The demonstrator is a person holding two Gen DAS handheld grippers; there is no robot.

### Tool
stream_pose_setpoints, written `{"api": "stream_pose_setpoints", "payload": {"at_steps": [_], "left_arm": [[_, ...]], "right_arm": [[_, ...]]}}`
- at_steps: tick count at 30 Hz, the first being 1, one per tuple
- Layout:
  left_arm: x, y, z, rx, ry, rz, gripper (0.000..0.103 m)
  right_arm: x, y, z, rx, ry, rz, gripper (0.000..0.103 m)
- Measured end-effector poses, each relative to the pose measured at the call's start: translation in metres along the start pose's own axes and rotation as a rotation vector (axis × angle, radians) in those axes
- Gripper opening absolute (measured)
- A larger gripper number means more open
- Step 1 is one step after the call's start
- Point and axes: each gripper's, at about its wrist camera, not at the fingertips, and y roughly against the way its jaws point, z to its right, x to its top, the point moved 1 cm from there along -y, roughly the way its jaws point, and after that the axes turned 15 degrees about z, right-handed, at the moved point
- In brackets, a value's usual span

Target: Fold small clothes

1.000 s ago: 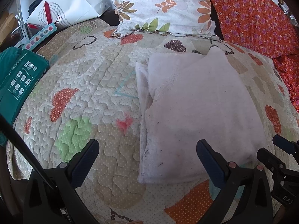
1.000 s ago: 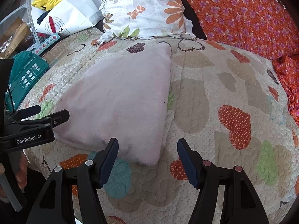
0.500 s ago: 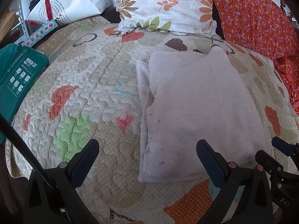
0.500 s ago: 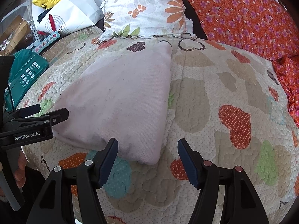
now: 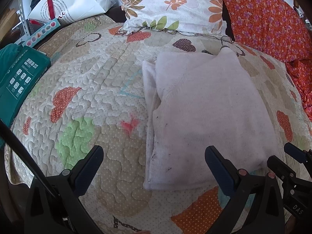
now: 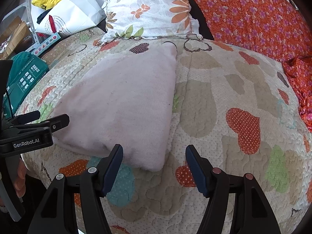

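A pale pink folded garment [image 5: 204,113] lies flat on the quilted heart-pattern bedspread [image 5: 87,101]; it also shows in the right wrist view [image 6: 124,105]. My left gripper [image 5: 154,156] is open and empty, just short of the garment's near left corner. My right gripper [image 6: 154,156] is open and empty, just short of the garment's near right corner. The left gripper also shows at the left edge of the right wrist view [image 6: 39,120]. The right gripper shows at the right edge of the left wrist view [image 5: 288,156].
A floral pillow [image 5: 171,5] and an orange floral cushion [image 5: 269,19] lie at the head of the bed. A teal box [image 5: 17,81] sits at the left edge, with a white paper bag [image 5: 72,2] behind it.
Both grippers have drawn back slightly from the garment and stay open. The garment has not moved.
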Motion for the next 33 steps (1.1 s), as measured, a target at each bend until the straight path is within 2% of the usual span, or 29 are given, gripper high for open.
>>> {"api": "stream_pose_setpoints", "payload": {"at_steps": [15, 23, 27, 29, 33], "left_arm": [[-0.004, -0.004, -0.001, -0.004, 0.016, -0.021, 0.103], [-0.023, -0.027, 0.002, -0.016, 0.032, -0.143, 0.103], [-0.025, -0.030, -0.004, -0.037, 0.072, -0.165, 0.103], [-0.022, -0.023, -0.005, -0.045, 0.074, -0.146, 0.103], [-0.008, -0.001, -0.008, -0.056, 0.098, -0.024, 0.103]], "right_arm": [[0.001, 0.001, 0.004, -0.020, -0.009, 0.004, 0.073], [-0.003, -0.005, 0.009, -0.024, -0.027, -0.030, 0.073], [-0.003, -0.004, 0.011, -0.026, -0.036, -0.028, 0.074], [-0.002, -0.003, 0.013, -0.027, -0.044, -0.024, 0.074], [0.000, -0.003, 0.014, -0.033, -0.053, -0.016, 0.074]]}}
